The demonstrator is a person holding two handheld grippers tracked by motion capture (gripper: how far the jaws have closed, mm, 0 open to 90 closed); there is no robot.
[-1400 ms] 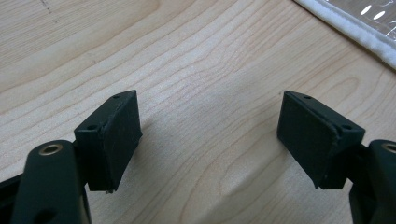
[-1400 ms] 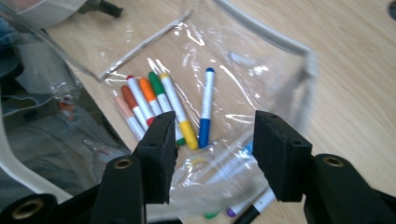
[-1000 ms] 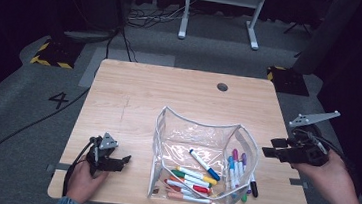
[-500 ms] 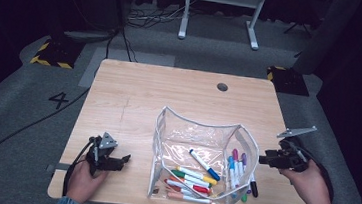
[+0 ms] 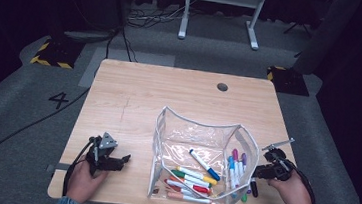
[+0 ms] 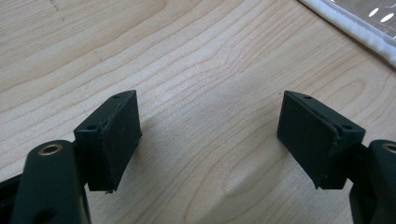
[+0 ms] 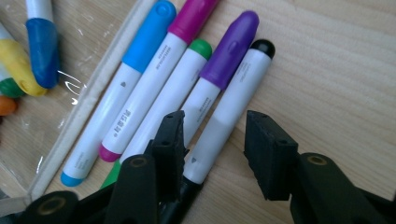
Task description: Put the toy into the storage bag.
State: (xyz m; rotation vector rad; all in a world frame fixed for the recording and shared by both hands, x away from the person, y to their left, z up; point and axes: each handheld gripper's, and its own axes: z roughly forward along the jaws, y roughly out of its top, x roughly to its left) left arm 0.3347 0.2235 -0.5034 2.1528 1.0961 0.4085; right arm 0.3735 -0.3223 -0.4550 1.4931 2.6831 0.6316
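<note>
Markers: we see five loose ones lying side by side just outside the pouch wall, right under our right hand-held gripper; the black-capped marker is outermost, the purple-capped marker touching it on the pouch side.
Right grip: our jaws have just been closing and now straddle the black-capped marker's barrel, partly open, pads not pressing on it.
Right room: bare table lies beyond the outer jaw, with the table's right edge close behind our hand; the inner jaw is crowded by the purple-capped marker.
Left grip: our left hand-held gripper stands wide open over bare wood, holding nothing.
Left room: open table lies ahead of it; the pouch's white edge sits well ahead, near the far corner of that view.
</note>
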